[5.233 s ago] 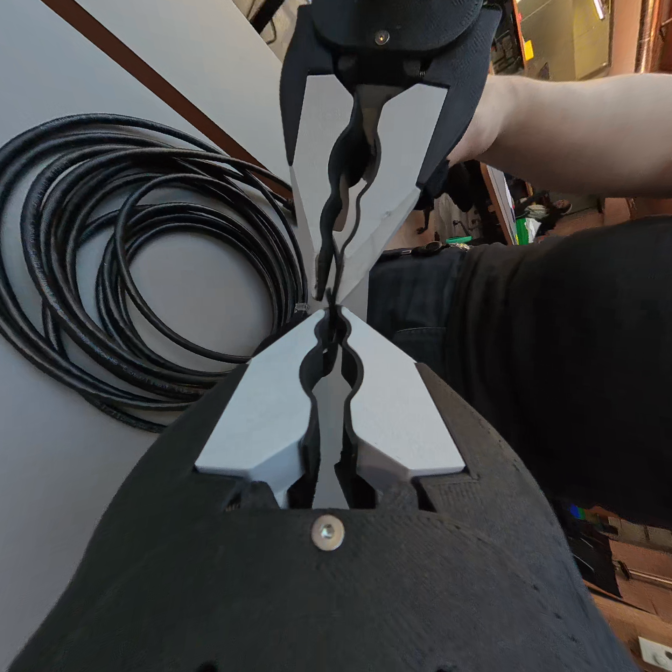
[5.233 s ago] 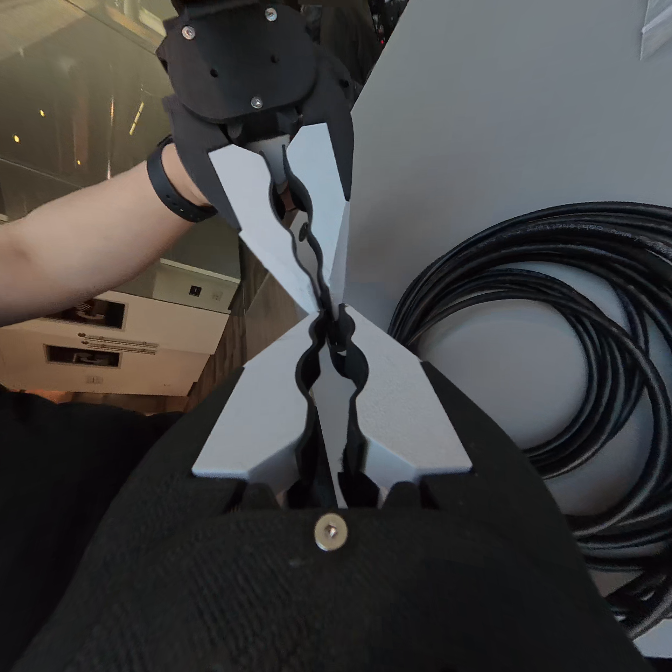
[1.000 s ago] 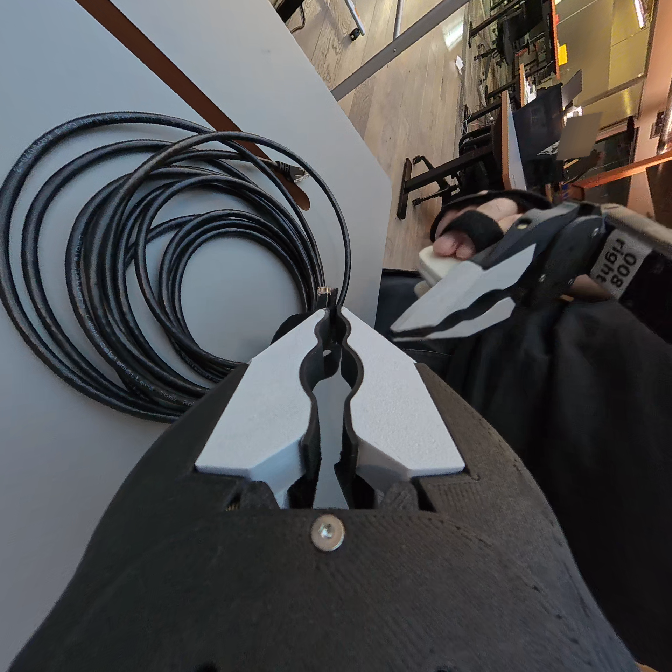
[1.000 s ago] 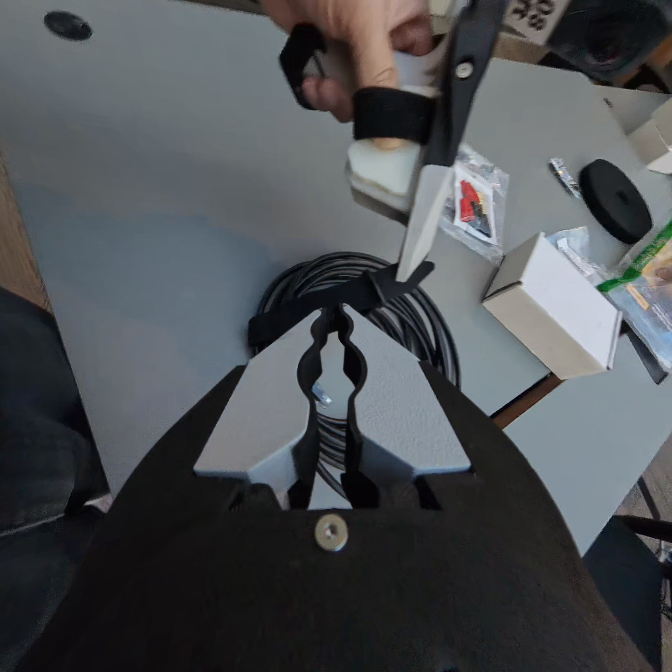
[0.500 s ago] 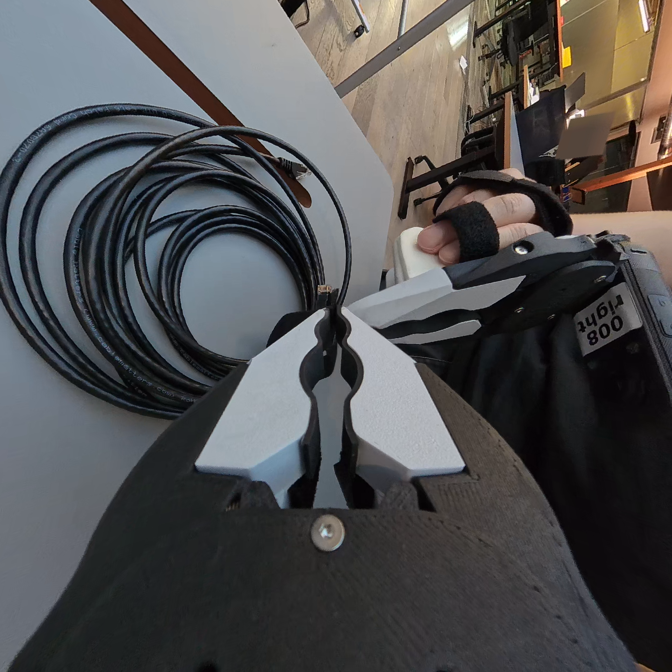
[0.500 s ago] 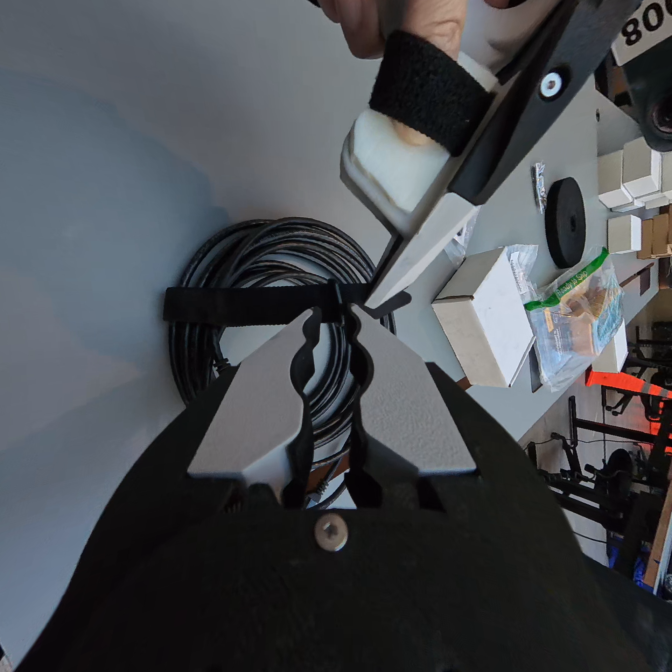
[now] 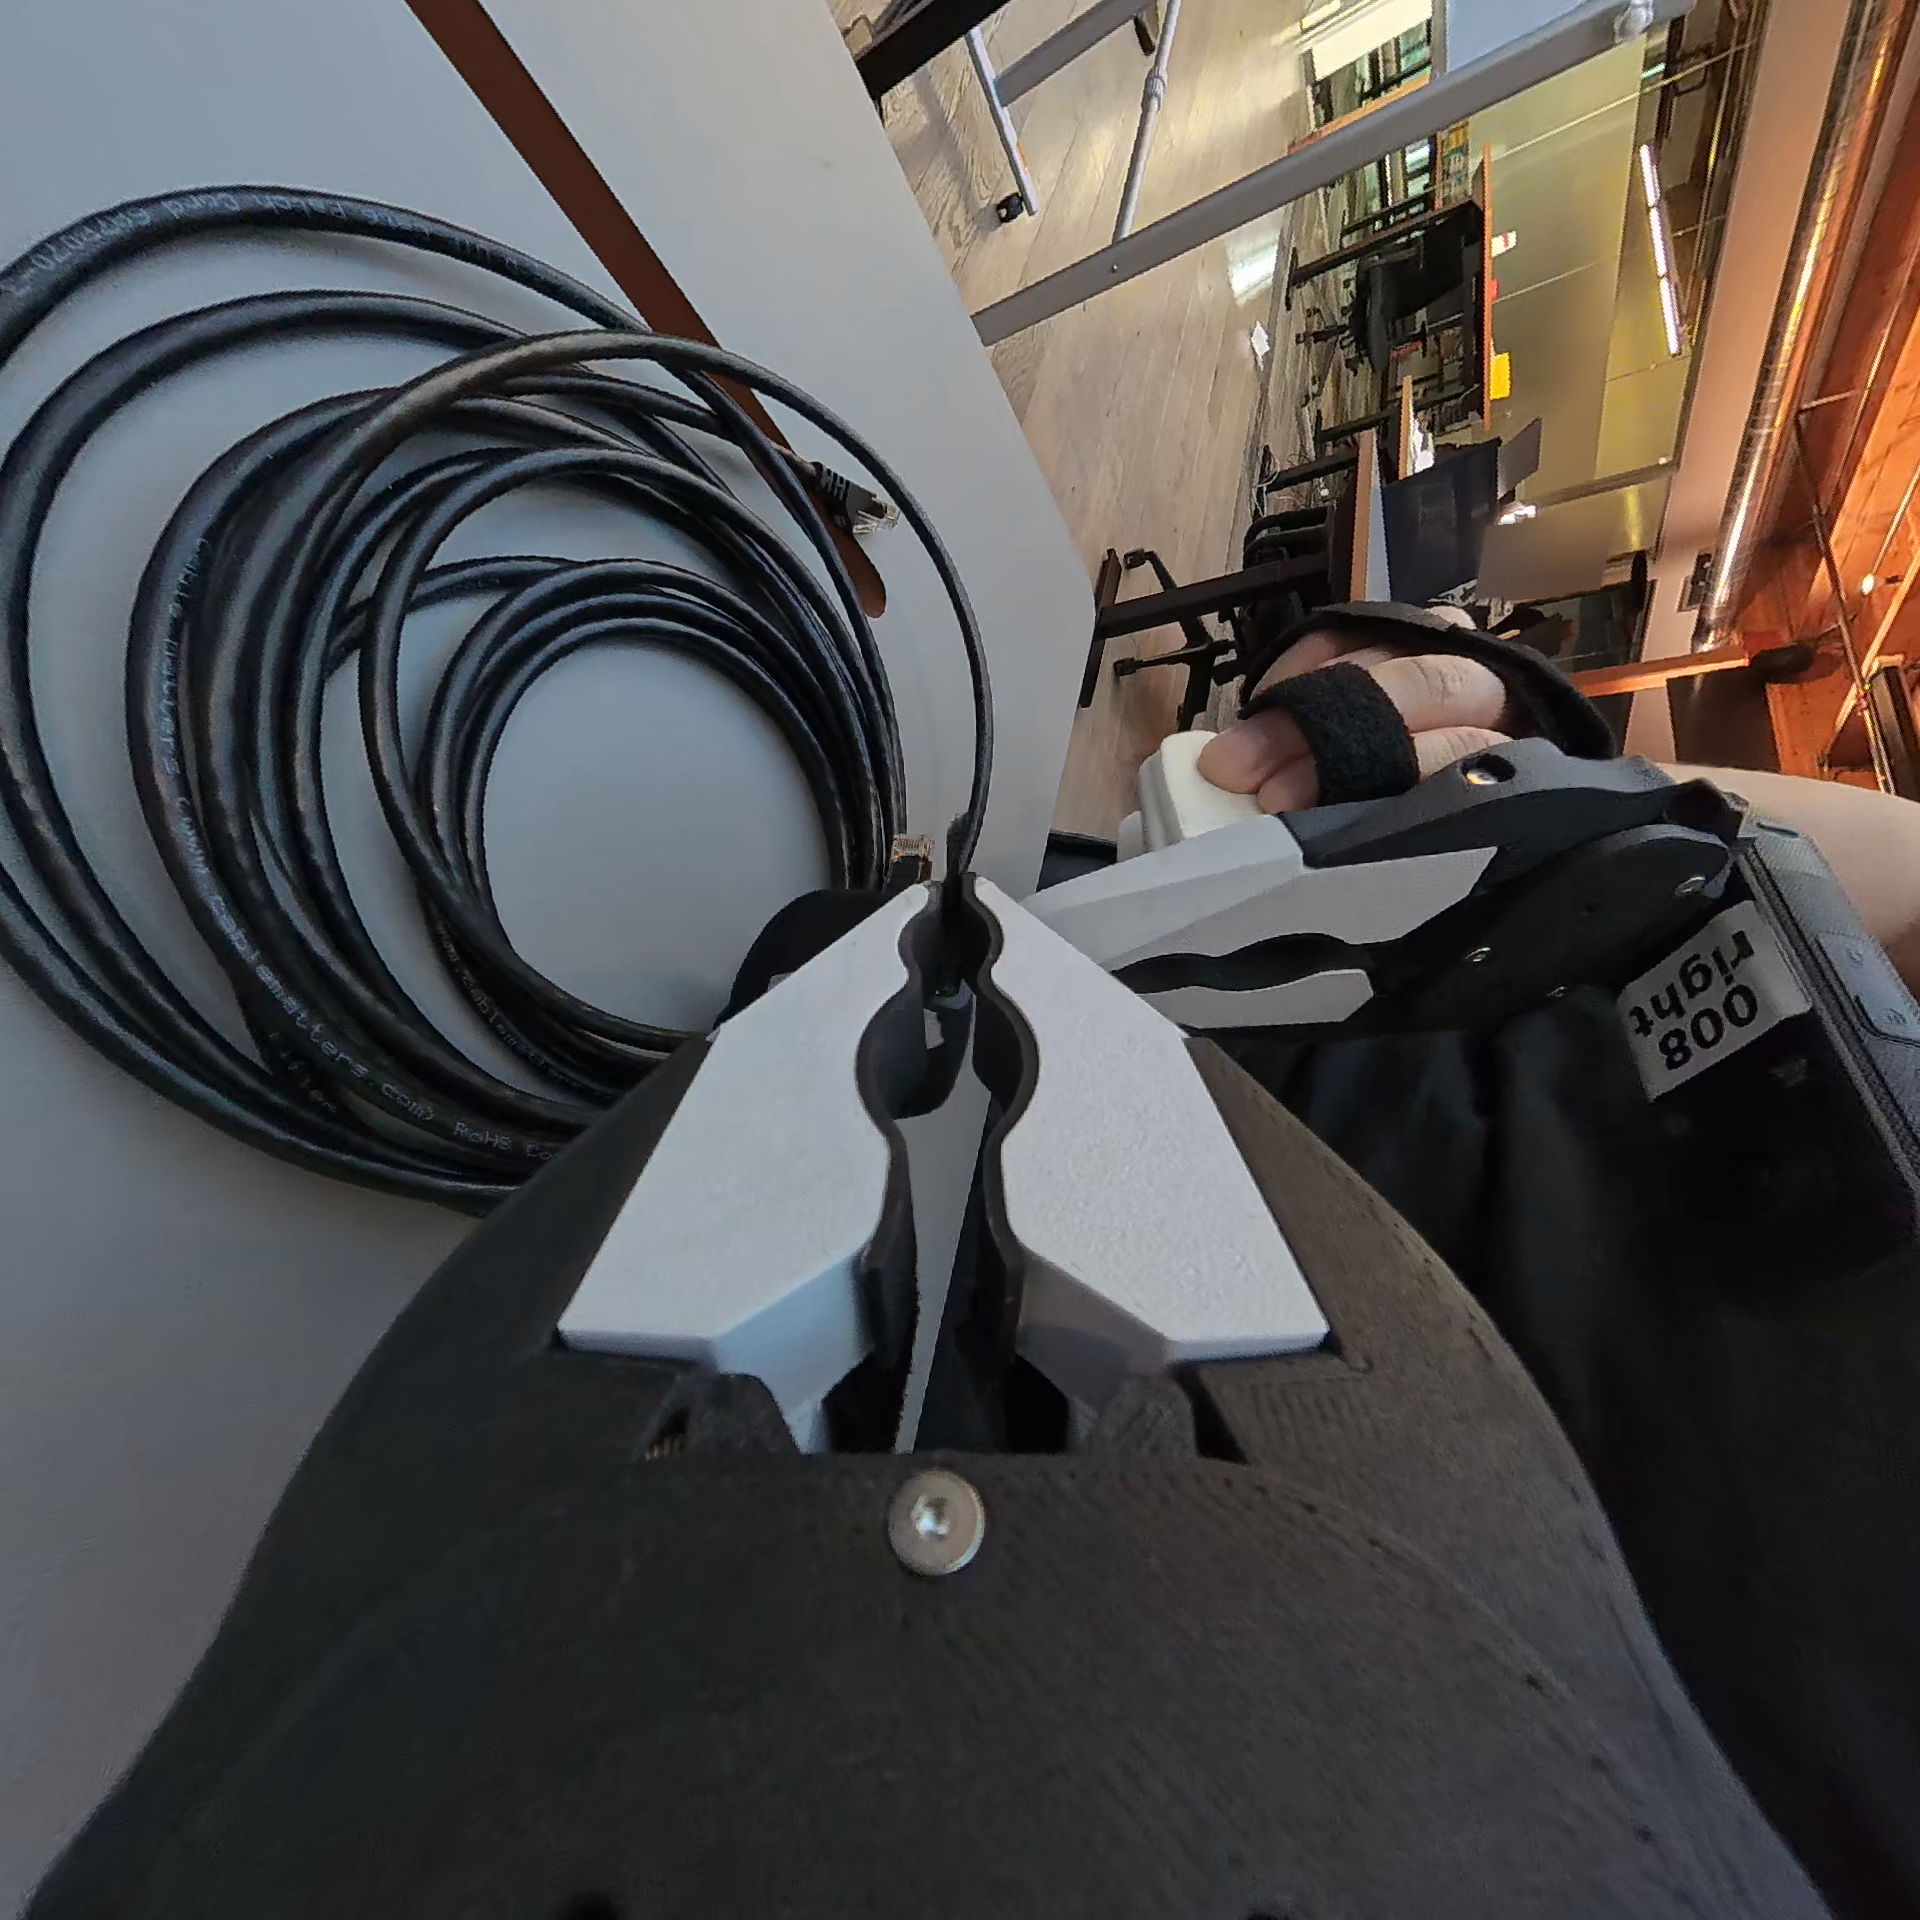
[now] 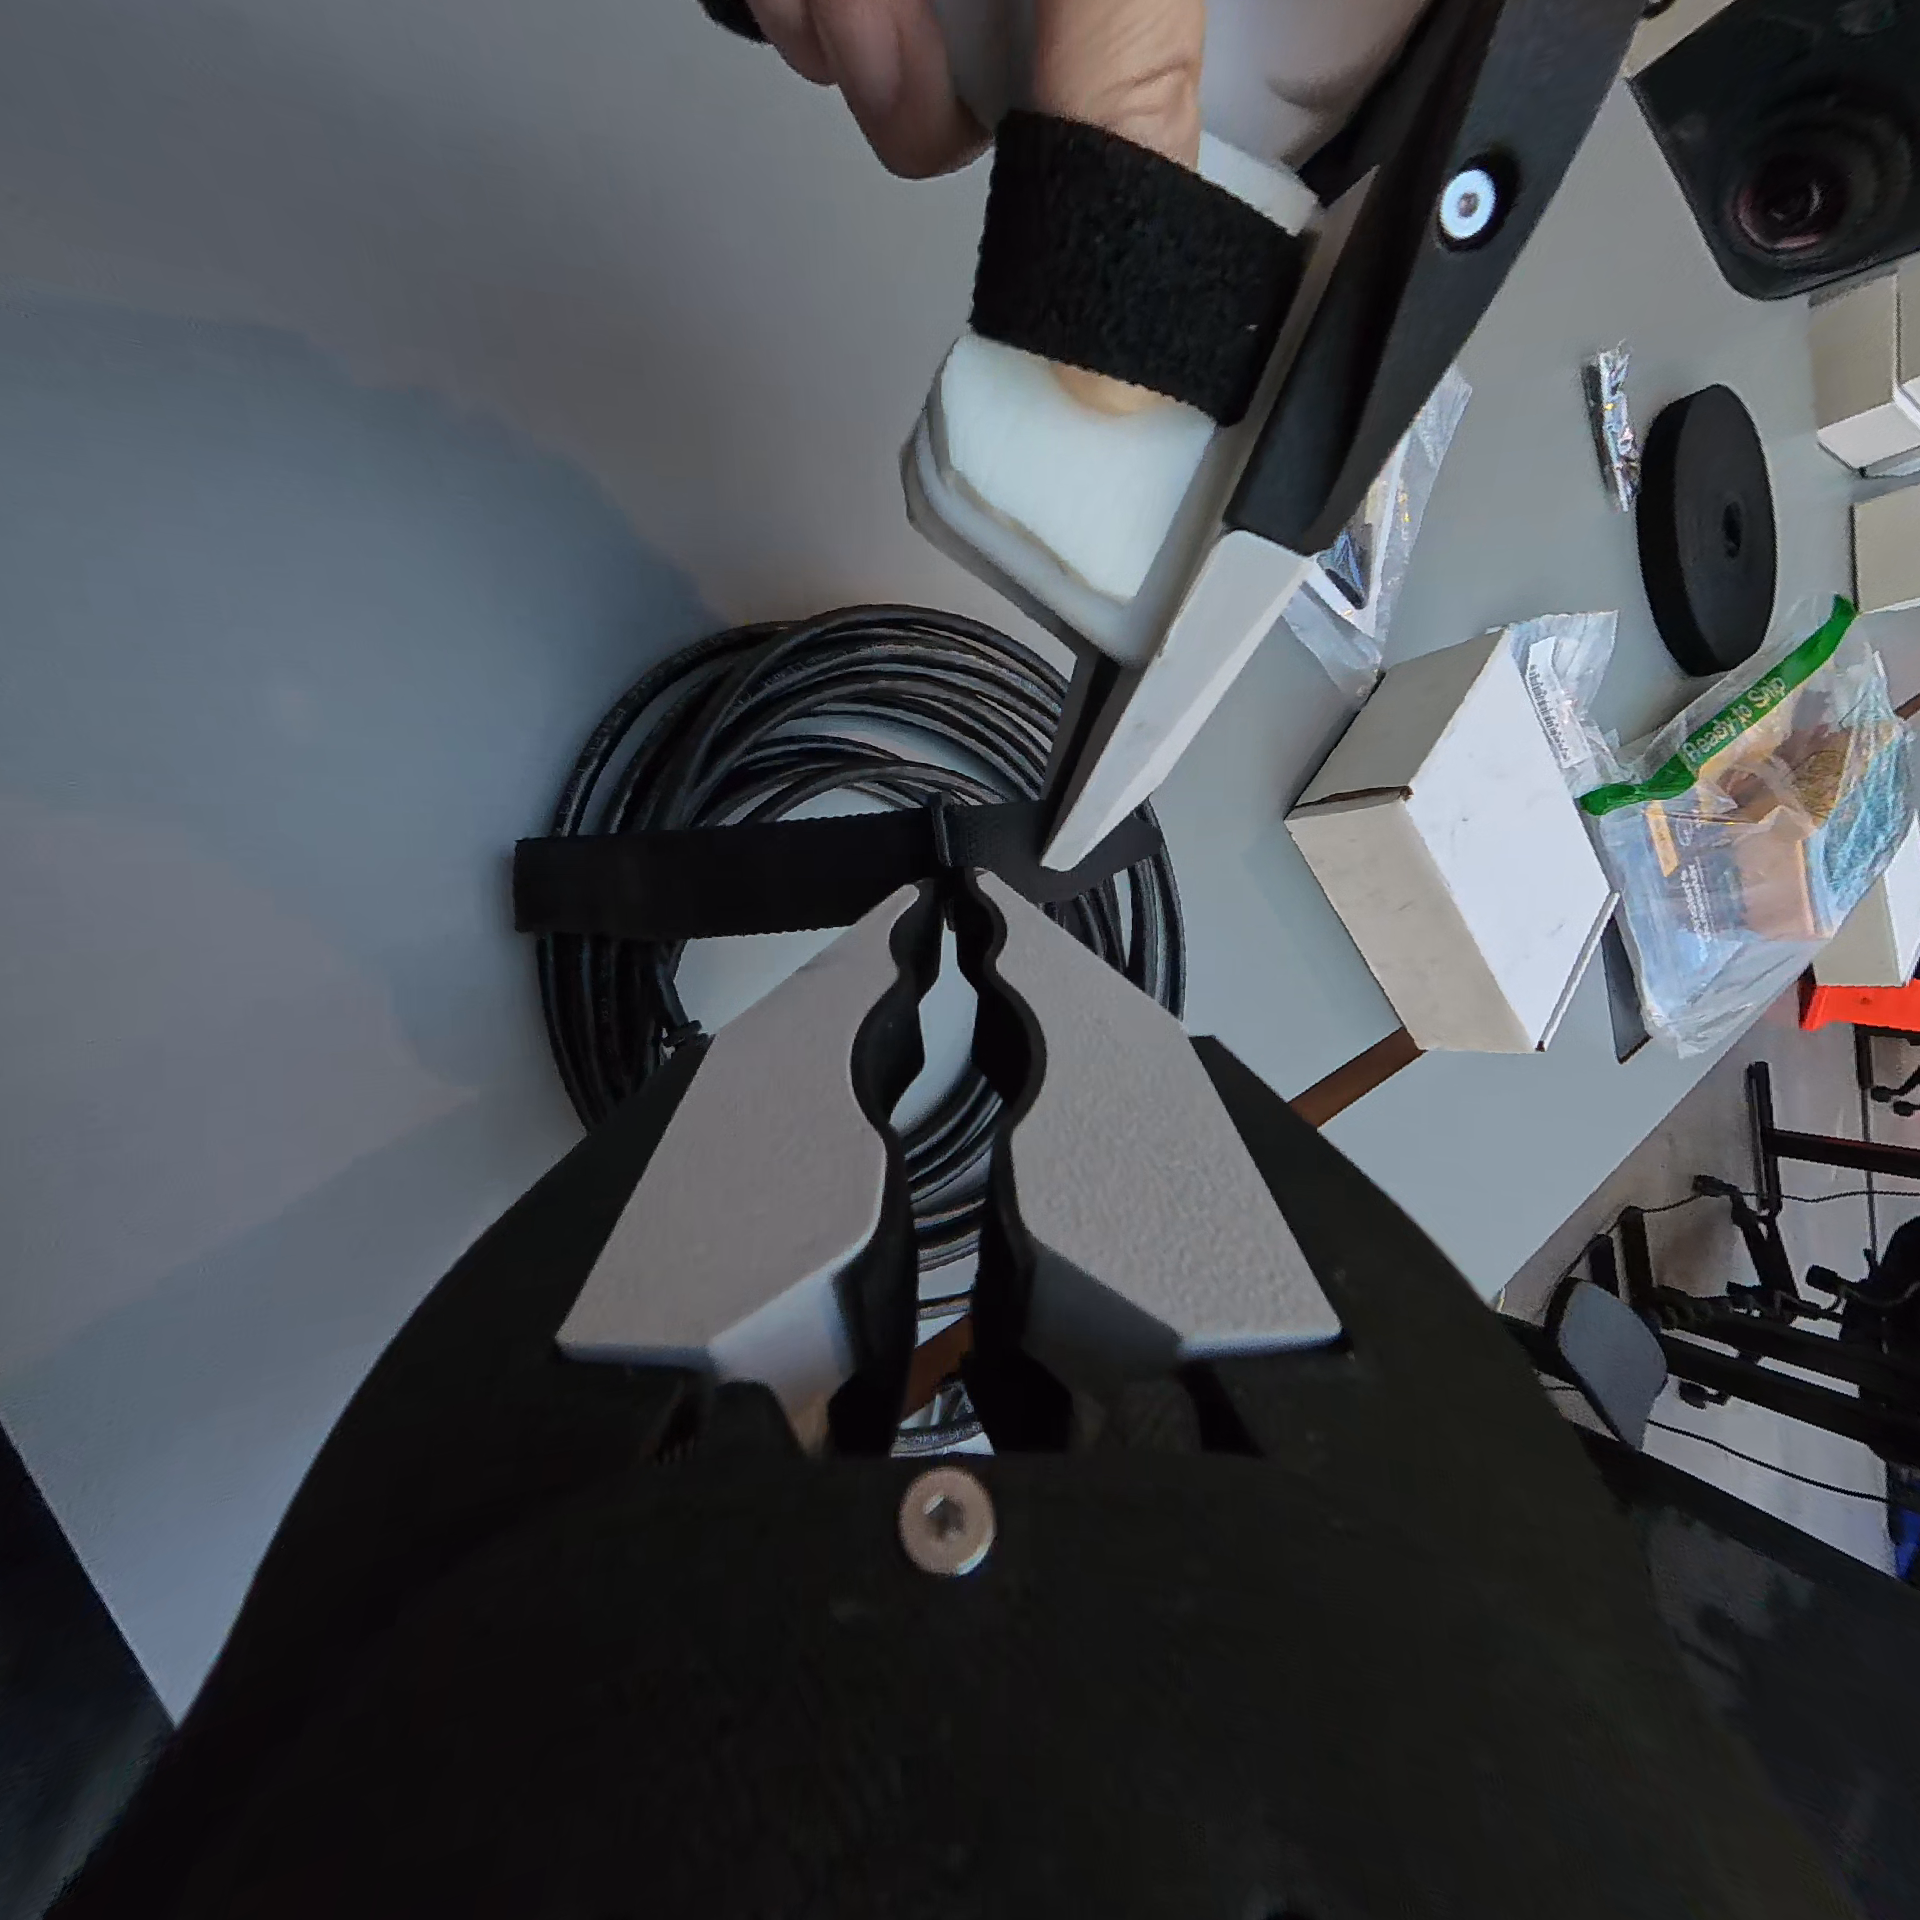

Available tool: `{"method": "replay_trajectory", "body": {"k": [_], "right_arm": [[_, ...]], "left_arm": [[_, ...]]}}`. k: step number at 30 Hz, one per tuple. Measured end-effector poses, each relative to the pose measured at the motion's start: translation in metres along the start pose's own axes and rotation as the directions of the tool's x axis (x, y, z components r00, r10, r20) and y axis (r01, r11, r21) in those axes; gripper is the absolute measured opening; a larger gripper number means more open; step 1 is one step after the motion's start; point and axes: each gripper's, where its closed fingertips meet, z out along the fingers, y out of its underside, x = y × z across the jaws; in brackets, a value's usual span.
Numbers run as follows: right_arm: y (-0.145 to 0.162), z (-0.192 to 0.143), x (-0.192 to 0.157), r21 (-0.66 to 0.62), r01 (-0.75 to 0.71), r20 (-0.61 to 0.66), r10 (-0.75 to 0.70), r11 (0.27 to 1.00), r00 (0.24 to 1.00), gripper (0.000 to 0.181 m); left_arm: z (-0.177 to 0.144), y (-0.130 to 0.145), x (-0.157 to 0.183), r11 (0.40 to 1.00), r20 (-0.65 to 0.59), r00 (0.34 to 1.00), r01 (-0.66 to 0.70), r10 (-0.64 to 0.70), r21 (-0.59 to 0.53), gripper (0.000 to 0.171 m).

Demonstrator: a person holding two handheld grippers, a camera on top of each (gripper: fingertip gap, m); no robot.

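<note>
Where claws [image 8: 951,899] meet, strap [image 8: 717,878] half hidden

Black coiled cable [image 7: 312,727], black strap [image 8: 727,883], grey table [image 8: 312,416], white box [image 8: 1455,852]

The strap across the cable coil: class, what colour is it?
Black. The strap lies across the coiled black cable, clearest in the right wrist view.

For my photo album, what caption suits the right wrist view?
Two grippers, right and left, pinch a black strap over a coiled cable.
</note>
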Motion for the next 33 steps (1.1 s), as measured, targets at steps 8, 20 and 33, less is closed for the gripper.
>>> {"method": "replay_trajectory", "body": {"k": [8, 20, 33], "right_arm": [[0.001, -0.002, -0.01, 0.0, -0.05, 0.061, 0.05, 0.999, 0.997, 0.0], [0.014, -0.001, -0.086, -0.04, -0.045, 0.252, 0.054, 0.998, 0.966, 0.0], [0.032, -0.006, -0.079, 0.036, -0.418, 0.231, 0.4, 0.908, 0.887, 0.01]], "left_arm": [[0.004, 0.004, -0.002, 0.999, 0.047, 0.998, -0.033, 0.032, 0.022, 0.0], [-0.034, -0.038, 0.015, 0.97, 0.046, 0.997, -0.07, 0.061, 0.234, 0.0], [-0.038, 0.012, 0.097, 0.96, -0.154, 0.965, -0.175, 0.211, 0.218, 0.0]]}}
